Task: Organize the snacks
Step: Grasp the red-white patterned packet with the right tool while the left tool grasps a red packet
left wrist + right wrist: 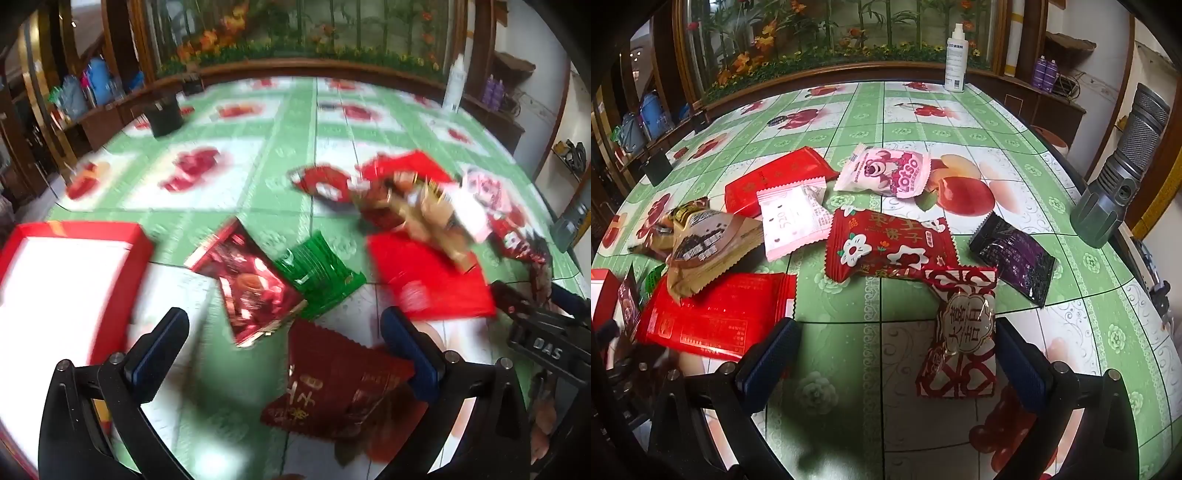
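Observation:
My left gripper is open above the table; a dark red snack packet lies between and just below its fingers, not gripped. A shiny red packet and a green packet lie just ahead. A red-rimmed box with a white inside stands at the left. The left view is blurred. My right gripper is open; a red-and-white patterned packet lies by its right finger. Ahead lie a red flower packet, a pink Lotso packet, a pale pink packet, a brown packet, flat red packets and a black-purple packet.
The table wears a green-and-white fruit-print cloth. A white spray bottle stands at the far edge. A grey metal flashlight stands at the right edge. A black cup stands far left. The right gripper's body shows at the left view's right edge.

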Demonstrator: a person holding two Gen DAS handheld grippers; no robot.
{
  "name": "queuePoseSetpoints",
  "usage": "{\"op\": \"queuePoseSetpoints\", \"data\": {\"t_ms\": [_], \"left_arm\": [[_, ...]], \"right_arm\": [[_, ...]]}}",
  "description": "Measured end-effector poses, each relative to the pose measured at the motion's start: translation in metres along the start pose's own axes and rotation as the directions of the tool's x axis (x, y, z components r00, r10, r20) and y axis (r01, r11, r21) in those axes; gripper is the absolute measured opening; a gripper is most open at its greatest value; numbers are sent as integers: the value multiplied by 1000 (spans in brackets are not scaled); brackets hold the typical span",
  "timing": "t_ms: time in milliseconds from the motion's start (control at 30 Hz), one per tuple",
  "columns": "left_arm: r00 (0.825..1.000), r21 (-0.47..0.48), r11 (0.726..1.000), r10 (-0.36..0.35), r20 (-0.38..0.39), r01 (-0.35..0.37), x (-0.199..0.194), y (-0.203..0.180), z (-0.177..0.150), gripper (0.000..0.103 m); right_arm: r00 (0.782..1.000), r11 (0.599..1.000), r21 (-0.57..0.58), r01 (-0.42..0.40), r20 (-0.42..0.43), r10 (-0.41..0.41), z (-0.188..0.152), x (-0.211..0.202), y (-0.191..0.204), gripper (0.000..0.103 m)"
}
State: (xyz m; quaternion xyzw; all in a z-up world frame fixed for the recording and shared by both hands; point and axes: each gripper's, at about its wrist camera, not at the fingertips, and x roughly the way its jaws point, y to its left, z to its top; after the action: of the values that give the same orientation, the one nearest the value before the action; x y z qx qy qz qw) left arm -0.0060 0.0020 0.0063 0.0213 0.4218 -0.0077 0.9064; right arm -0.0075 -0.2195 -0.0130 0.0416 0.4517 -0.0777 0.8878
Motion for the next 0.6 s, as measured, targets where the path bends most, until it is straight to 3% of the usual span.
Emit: {"op": "queuePoseSetpoints", "data": {"t_ms": [133, 300, 367, 500, 600], "left_arm": [[994, 4, 1000, 1, 108, -2, -32, 12, 5, 103], [983, -8, 1000, 0, 182, 1, -70, 16, 1, 103], [967, -9, 1000, 4, 256, -2, -88, 24, -6, 103], [959, 1, 1000, 3, 284, -3, -105, 30, -12, 103], [963, 19, 1000, -15, 268, 10, -106, 35, -12, 103]], "right_arm": [[998, 998, 17, -62, 23, 61, -1, -9, -2, 103], [978, 996, 4, -84, 189, 82, -3, -41, -2, 103], [968, 995, -19, -97, 232, 99, -6, -51, 2, 103], [954, 992, -57, -108, 274, 120, -7, -60, 11, 103], [945, 989, -62, -133, 294, 145, -6, -63, 11, 103]]}}
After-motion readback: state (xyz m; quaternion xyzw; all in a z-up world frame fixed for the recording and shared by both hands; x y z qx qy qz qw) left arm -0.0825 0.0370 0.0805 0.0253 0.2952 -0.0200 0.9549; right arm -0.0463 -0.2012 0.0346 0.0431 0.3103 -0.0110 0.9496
